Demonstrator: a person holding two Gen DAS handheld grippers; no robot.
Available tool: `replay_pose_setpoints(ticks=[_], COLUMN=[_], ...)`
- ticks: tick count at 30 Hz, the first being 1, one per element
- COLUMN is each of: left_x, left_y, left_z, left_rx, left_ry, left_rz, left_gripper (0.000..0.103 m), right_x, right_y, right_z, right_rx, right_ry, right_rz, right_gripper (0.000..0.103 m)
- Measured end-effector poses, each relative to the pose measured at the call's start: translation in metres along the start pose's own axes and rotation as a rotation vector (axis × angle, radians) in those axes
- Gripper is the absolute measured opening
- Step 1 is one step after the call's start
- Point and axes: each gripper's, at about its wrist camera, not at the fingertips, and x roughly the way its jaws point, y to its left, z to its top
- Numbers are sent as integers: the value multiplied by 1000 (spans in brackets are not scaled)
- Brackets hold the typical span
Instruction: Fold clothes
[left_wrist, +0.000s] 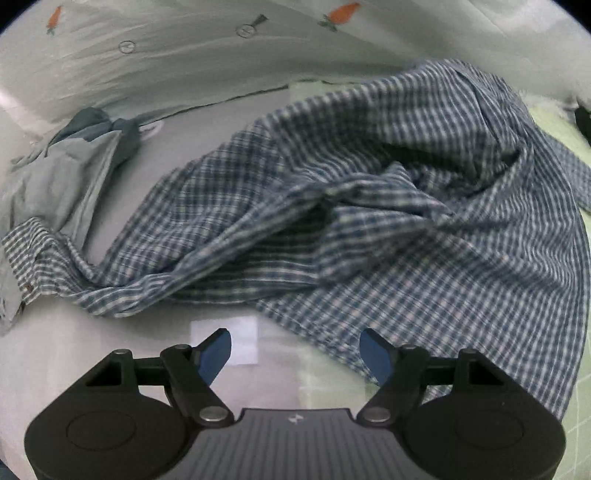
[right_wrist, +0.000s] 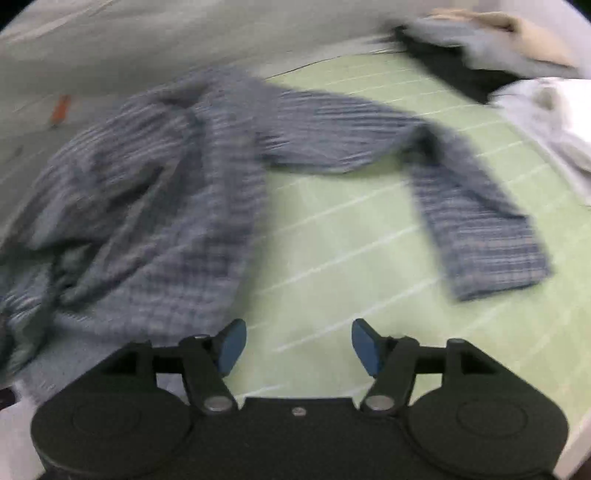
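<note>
Lying crumpled: the checked shirt (left_wrist: 369, 192) is being seen spread across the grey sheet (left_wrist: 207, 147) and the green mat (right_wrist: 351, 240).
Handling: it is being judged soft and light — hem or cuff (right_wrist: 498, 273) is being favoured for a hold.
Left gripper (left_wrist: 295, 354): being held wide, nothing between.
Right gripper (right_wrist: 297, 345): being held wide, empty.
Room: bare mat is lying before the right gripper — other clothes (right_wrist: 517, 48) are crowding the far edge.
</note>
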Motion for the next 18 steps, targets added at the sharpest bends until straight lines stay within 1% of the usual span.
replay_pose_setpoints(ticks=[1, 3, 4, 5, 6, 8, 10, 11, 13, 16, 17, 18], left_x=[-1, -4, -6, -6, -6, -5, -4, -3, 1, 5, 6, 7], left_y=[0, 3, 5, 7, 10, 16, 22, 25, 27, 25, 23, 22], left_z=[-1, -4, -5, -7, -8, -8, -7, -7, -7, -5, -3, -1], left_rx=[3, 3, 1, -5, -10, -26, -47, -58, -69, -67, -61, -59], left_ry=[1, -1, -1, 0, 2, 9, 18, 23, 35, 40, 37, 31], left_rz=[3, 12, 18, 24, 29, 39, 44, 40, 25, 5, 1, 1], left_gripper=[77, 80, 82, 82, 82, 83, 85, 87, 88, 88, 88, 88], right_x=[4, 11, 15, 19, 23, 29, 28, 28, 26, 22, 20, 17], right_y=[9, 25, 33, 40, 46, 54, 60, 63, 68, 78, 80, 79], right_z=[1, 2, 2, 1, -1, -8, -16, -20, -27, -35, -38, -40], right_rx=[-21, -64, -84, -100, -116, -136, -156, -170, -205, -302, -324, -338], right_ry=[8, 15, 22, 28, 34, 49, 45, 39, 43, 100, 110, 102], right_rz=[20, 18, 9, -5, -21, -12, -16, -13, -10, -36, -29, -22], right_gripper=[83, 87, 91, 95, 103, 103, 103, 103, 103, 103, 103, 98])
